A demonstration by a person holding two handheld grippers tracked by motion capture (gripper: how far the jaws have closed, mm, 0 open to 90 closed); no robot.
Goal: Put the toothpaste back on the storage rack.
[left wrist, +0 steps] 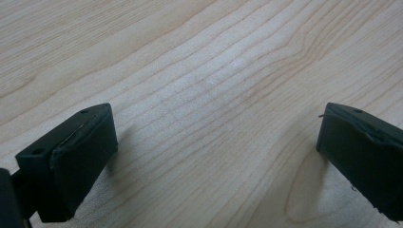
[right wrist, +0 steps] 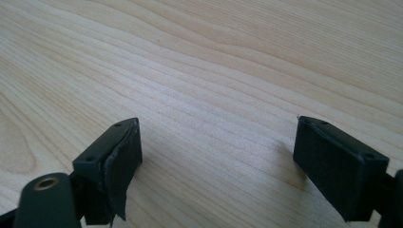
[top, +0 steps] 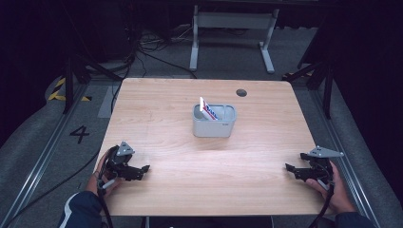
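Pale wood grain under both tools — table (top: 199, 156) bare around them. Left gripper (top: 142, 169) low at near left corner of table, held in a hand (top: 102, 183) coming from bottom edge, jaws pointing toward the centre. Seen along left gripper (left wrist: 216, 142) itself: jaws wide apart, nothing between them, only bare wood, dark shadow beside each pad. Right gripper (top: 291, 167) at near right edge of table, also in a hand (top: 335, 190), jaws pointing inward to the left. Seen along right gripper (right wrist: 216, 152): jaws wide as well, empty, left pad with a loose, frayed edge. Grey three-cornered plate on top of each gripper, cable trailing down from each toward bottom edge.

Grey container (top: 214, 120) standing upright near middle of table, somewhat toward far side — well apart from both grippers, roughly between them. Inside it a white packet (top: 207, 109) with blue and red print, leaning to the left and sticking out above the rim. Small dark round hole (top: 241, 92) in table near far edge, behind and to the right of container. Beyond table: grey floor, black cables, white legs of another table.
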